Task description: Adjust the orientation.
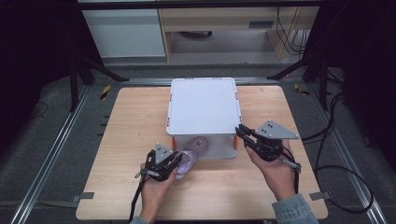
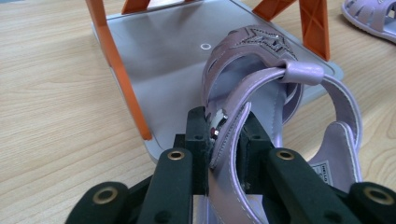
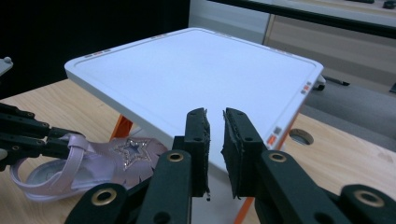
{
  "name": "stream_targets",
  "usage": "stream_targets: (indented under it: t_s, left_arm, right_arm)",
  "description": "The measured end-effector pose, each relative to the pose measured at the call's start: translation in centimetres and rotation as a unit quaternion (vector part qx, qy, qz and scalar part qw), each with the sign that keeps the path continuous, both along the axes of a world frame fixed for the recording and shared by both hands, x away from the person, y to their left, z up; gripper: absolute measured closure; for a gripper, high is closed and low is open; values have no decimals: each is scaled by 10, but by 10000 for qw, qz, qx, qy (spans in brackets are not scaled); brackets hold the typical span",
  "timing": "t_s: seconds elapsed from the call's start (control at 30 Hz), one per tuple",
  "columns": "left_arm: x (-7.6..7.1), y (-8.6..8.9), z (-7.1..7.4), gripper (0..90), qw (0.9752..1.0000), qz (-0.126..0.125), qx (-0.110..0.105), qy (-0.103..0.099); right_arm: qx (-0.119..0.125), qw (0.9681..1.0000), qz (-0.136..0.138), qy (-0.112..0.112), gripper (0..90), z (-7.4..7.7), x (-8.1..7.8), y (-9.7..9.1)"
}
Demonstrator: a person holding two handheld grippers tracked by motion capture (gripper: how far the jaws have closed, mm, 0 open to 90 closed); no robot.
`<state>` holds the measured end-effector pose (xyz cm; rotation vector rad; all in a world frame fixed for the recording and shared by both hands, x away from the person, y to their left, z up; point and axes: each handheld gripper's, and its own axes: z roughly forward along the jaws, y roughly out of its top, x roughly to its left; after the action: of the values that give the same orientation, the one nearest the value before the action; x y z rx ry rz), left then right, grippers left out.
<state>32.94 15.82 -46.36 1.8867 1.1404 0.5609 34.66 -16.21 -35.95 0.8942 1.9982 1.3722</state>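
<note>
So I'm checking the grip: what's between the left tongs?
The lilac sandal's strap sits clamped between the left tongs, seen in the left gripper view.

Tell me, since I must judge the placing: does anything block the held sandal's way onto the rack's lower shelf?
Nothing visible does. The left gripper holds the sandal by its strap, toe already over the bare lower shelf, between the orange legs.

Light wooden table (image 1: 140, 121), square top. On it: white two-tier rack (image 1: 203, 105) with orange legs, set mid-table toward far edge. A second lilac sandal (image 2: 373, 18) lies flat on the wood just beside the rack's lower tray (image 2: 163, 60).
</note>
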Motion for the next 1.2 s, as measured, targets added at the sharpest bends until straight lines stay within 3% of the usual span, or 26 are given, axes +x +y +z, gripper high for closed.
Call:
stream_targets:
  t_s: [0.13,0.43,0.73,1.0,1.2]
  left_arm:
    - [4,0,-2,769,10000,41,6,-11]
    - [16,-5,-7,769,9999,158,-54,-12]
    - [18,-6,-3,769,9996,197,-179,-59]
    - [16,-5,-11,768,9994,311,-167,-26]
    - [26,-9,-16,767,9987,440,-245,53]
  right_arm:
    - [-90,9999,57,-19,777,5,9,8]
    - [-125,9998,39,181,755,2,27,13]
    - [-146,9994,19,309,742,5,36,15]
    - [-247,9992,60,303,739,9,40,23]
    - [-312,9987,111,380,731,4,47,27]
